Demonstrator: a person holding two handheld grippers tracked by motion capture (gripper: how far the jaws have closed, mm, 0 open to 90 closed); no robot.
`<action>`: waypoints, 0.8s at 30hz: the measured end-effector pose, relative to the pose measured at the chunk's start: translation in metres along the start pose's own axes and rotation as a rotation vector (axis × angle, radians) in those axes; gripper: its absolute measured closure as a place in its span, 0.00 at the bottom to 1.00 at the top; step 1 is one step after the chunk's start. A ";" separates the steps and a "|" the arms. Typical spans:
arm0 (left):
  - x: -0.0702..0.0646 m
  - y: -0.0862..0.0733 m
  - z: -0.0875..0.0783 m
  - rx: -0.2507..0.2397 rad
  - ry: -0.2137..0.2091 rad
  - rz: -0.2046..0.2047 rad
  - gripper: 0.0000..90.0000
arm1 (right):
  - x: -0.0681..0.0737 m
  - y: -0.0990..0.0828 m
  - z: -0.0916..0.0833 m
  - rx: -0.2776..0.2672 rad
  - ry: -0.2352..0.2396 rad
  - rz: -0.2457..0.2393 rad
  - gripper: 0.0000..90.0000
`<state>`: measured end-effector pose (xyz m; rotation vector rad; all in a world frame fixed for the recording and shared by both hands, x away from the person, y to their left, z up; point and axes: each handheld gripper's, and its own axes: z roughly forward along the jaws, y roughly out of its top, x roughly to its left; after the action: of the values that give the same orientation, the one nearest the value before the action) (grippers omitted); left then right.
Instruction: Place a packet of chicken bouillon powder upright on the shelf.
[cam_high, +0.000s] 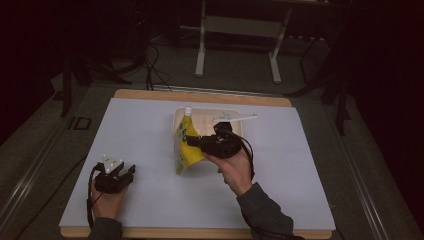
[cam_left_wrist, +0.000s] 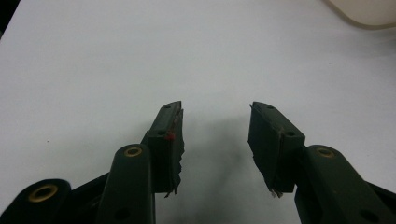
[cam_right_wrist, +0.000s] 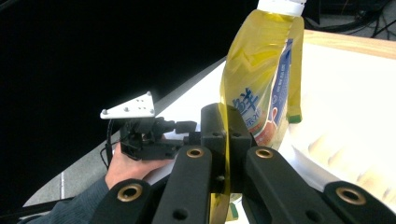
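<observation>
1. Your right gripper (cam_high: 196, 141) is clamped on the yellow pouch (cam_high: 186, 145). In the right gripper view the jaws pinch only the thin side seam of the pouch (cam_right_wrist: 259, 79), and the body with the white cap (cam_right_wrist: 282, 5) stands above them.
2. The pouch hangs at the near left corner of the shallow white tray (cam_high: 235, 111), partly over it and partly over the white table cover (cam_high: 140, 140).
3. Your left gripper (cam_left_wrist: 215, 140) rests near the front left of the table with its jaws apart and nothing between them.
4. Risk: the hold is on a narrow, smooth edge, so I think the pouch can slip out or swing if you turn the wrist fast.
5. Risk: the heavy liquid can fold the pouch over the jaws, and the bottom may catch the tray rim.
6. Room: the cover to the left of the tray is free, and the space toward you also. The wooden table edge (cam_high: 200, 96) is behind the tray, so keep away from there.
</observation>
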<state>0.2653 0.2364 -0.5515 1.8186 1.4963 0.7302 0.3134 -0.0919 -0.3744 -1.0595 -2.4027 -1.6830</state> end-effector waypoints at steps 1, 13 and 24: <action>0.000 0.000 0.000 0.000 0.000 0.000 0.61 | 0.000 0.001 -0.001 -0.003 -0.004 -0.002 1.00; 0.000 0.000 0.000 0.000 0.000 -0.001 0.61 | -0.003 0.016 -0.004 -0.034 -0.040 -0.022 1.00; 0.000 0.000 0.001 0.000 0.000 0.001 0.61 | -0.009 0.024 -0.006 -0.052 -0.076 -0.030 1.00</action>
<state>0.2655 0.2363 -0.5520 1.8195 1.4950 0.7310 0.3313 -0.0968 -0.3555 -1.1201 -2.4447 -1.7553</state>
